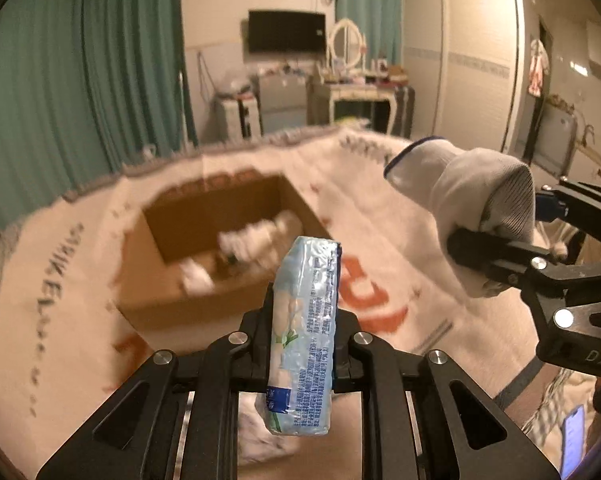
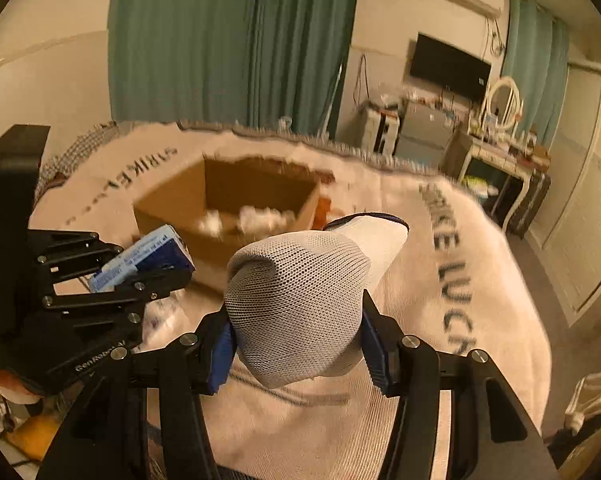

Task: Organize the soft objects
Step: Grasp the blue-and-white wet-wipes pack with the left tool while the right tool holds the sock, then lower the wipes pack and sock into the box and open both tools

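My left gripper (image 1: 302, 312) is shut on a light blue tissue pack (image 1: 304, 336), held upright above the bed. It also shows in the right wrist view (image 2: 140, 268) at the left, with the pack (image 2: 148, 258) in its jaws. My right gripper (image 2: 296, 340) is shut on a white and grey sock (image 2: 300, 304); in the left wrist view the sock (image 1: 472, 192) hangs at the right. An open cardboard box (image 1: 220, 240) with several white soft items inside sits on the bed ahead; the right wrist view shows the box (image 2: 228, 204) too.
A cream blanket (image 2: 420, 280) with dark lettering covers the bed. Beyond it are green curtains (image 1: 80, 80), a wall TV (image 1: 286, 32), a dressing table (image 1: 360, 88) and a wardrobe (image 1: 460, 60). A phone (image 1: 572, 440) lies at the lower right.
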`<state>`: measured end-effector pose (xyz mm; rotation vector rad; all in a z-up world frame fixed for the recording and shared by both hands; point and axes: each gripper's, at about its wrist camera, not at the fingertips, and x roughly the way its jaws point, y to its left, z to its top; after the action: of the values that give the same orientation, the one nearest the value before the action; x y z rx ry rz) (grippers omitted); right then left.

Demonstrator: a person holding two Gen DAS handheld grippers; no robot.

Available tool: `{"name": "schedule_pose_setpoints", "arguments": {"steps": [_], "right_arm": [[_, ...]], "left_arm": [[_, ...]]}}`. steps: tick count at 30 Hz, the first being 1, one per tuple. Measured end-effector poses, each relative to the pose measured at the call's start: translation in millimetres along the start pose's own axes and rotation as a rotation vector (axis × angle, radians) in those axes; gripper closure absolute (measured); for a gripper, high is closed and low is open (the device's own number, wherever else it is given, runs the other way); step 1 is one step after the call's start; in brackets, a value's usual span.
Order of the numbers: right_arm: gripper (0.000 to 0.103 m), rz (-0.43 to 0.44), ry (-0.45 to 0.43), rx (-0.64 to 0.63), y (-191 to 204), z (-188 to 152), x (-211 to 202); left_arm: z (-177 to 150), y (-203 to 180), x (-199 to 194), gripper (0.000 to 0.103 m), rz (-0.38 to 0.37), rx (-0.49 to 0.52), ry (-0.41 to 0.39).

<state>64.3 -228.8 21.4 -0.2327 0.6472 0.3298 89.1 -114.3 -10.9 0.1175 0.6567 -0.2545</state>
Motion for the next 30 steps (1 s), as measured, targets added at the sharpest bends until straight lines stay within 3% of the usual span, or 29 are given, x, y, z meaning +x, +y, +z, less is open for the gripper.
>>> {"name": "schedule_pose_setpoints", "arguments": {"steps": [8,16,25,28,30], "right_arm": [[0.049,0.059,-0.107,0.002,16,72,7],[0.049,0.109,-0.103,-0.002,35,118,84],[0.049,0.148,-0.024,0.029,34,120,170],[0.047,0.172,0.0,0.052,32,115,190],[0.043,0.174,0.007,0.069,27,110,195]], "left_arm": [[50,51,4,0.086,0.06,-0.034,-0.061],[60,94,56,0.086,0.107,-0.055,-0.014],[44,109,120,0.085,0.128,-0.048,0.076],[42,111,127,0.082,0.125,-0.05,0.073],[41,112,126,0.073,0.096,-0.053,0.046]]}}
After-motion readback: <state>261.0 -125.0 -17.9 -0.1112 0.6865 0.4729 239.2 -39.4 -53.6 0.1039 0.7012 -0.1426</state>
